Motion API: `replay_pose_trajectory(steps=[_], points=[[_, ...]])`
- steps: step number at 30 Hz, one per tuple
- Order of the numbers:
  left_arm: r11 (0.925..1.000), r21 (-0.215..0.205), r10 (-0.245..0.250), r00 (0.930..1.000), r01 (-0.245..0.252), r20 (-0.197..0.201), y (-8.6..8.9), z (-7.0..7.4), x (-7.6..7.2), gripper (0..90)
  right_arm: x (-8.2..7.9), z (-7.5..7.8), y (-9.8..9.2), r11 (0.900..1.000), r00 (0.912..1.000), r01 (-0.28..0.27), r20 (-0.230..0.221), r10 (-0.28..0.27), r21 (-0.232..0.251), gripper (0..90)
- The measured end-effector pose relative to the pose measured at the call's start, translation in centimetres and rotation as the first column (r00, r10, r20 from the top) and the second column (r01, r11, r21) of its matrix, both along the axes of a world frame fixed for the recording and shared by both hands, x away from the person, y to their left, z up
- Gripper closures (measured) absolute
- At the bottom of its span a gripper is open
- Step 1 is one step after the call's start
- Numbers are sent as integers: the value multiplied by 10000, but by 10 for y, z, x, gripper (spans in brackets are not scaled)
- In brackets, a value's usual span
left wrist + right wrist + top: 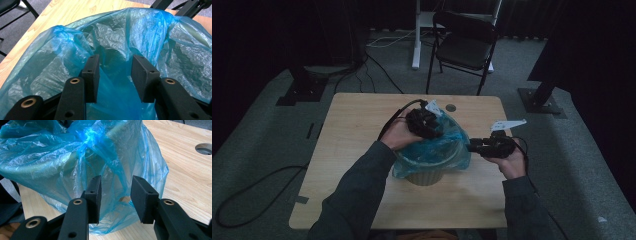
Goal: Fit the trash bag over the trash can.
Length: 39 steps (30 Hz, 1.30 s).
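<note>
bag [439, 145]: blue plastic liner draped over a small bin [424, 176], sitting mid-table toward the near edge
left gripper [428, 125]: up on the bag's far-left rim, jaws apart, plastic between them but not pinched
right gripper [473, 146]: level at the bag's right side, jaws apart, tips just beside the film, nothing clamped
table [352, 150]: loads of bare wood left of the bin, less on the right
hole [451, 107]: near the far edge, well clear of the bag
chair [464, 42]: on the floor past the far edge
</note>
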<state>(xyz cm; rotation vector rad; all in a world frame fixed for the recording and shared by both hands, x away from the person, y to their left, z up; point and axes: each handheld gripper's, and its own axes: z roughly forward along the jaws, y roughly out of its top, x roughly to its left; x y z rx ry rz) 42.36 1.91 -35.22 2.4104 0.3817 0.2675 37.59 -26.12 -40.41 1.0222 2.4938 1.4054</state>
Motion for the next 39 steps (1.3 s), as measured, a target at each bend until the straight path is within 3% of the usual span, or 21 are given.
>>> replay_pose_trajectory(steps=[39], points=[[9966,800,206,9997,-212,89,-7,-8,3,585,0,-2,-1,10000,10000,-3,-46,3,37,602]])
